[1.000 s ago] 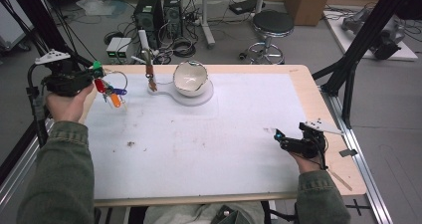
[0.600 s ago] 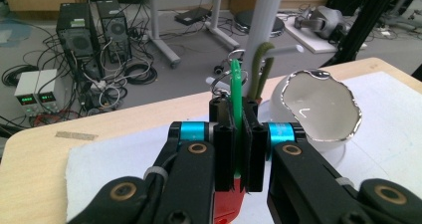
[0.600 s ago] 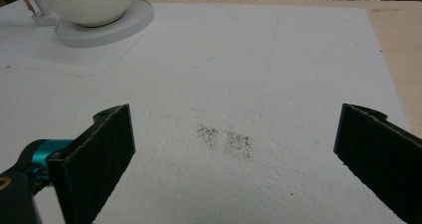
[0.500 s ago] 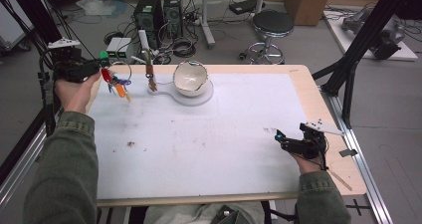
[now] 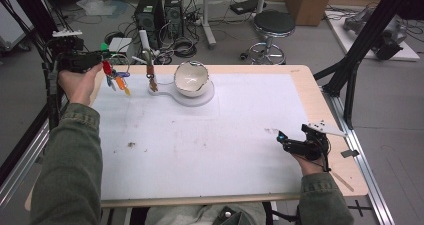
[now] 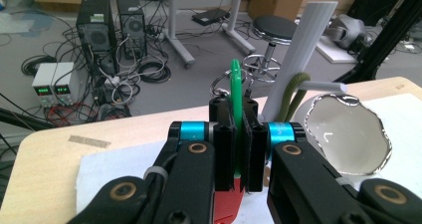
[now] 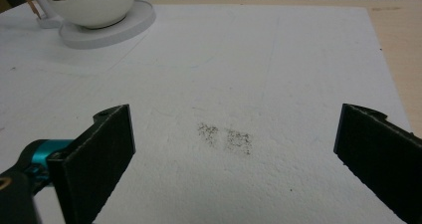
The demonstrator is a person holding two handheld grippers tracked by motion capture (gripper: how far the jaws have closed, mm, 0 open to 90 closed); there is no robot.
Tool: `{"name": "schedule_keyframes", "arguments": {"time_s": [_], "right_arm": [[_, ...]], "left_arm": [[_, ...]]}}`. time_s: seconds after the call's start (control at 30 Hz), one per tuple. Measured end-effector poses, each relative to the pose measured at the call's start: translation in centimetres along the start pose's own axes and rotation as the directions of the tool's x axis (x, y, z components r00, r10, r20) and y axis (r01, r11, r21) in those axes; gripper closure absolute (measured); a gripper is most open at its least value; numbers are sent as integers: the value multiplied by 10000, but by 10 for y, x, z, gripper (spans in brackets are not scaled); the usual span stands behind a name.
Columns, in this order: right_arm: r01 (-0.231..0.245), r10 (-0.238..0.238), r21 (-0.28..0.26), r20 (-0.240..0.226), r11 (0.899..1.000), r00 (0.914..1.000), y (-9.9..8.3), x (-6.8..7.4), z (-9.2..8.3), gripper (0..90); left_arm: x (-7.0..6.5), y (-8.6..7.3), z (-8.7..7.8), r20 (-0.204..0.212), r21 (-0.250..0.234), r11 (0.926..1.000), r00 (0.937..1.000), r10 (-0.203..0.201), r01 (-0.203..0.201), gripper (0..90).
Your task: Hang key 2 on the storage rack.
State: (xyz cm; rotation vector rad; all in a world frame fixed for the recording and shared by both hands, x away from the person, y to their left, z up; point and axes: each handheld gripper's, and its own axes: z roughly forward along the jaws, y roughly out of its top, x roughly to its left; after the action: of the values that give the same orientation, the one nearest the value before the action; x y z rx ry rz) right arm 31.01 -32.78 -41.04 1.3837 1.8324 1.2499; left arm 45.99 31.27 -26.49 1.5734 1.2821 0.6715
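The white mat (image 5: 200,140) on the desk (image 5: 300,77) lies bare across its middle, near and right parts, so a hand can cross there freely. The obstacles crowd the far left: a bowl (image 5: 190,78) on its round stand (image 5: 200,97), and just left of it a short upright post (image 5: 150,75). The left gripper (image 5: 102,65), clamped on a key bunch (image 5: 116,77) that dangles above the mat's far left corner, has the post near on its right, with a narrow gap between them. The right gripper (image 5: 285,140), fingers (image 7: 107,149) wide apart, sits at the near right edge, well apart from everything, open mat ahead.
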Motion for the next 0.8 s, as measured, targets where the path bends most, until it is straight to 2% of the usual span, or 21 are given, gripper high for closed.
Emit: {"name": "schedule_keyframes", "arguments": {"time_s": [0.1,0.23,0.47,0.6,0.7,0.8], "right_arm": [[-5,5,31,-43,10000,10000,0,0,0,18],[-44,44,19,-92,10000,9999,-1,-1,-1,18],[-118,117,-42,-191,9999,9997,-1,-2,-2,18],[-112,112,-16,-239,9999,9997,-2,-3,-2,18],[-157,156,-22,-251,9999,9996,-2,-3,-2,18],[-137,136,-29,-266,9999,9996,-2,-3,-2,18]], "left_arm": [[-1,4,4,86,-45,9999,9999,-134,135,863],[-3,10,7,-134,-122,9999,9998,-113,111,863],[-4,15,17,-520,-122,9990,9977,-426,420,863],[-9,18,23,-507,-106,9993,9980,-373,368,863],[-11,17,27,-301,-133,9985,9981,-540,536,863],[-15,15,31,-239,-17,9990,9987,-446,446,863]]}}
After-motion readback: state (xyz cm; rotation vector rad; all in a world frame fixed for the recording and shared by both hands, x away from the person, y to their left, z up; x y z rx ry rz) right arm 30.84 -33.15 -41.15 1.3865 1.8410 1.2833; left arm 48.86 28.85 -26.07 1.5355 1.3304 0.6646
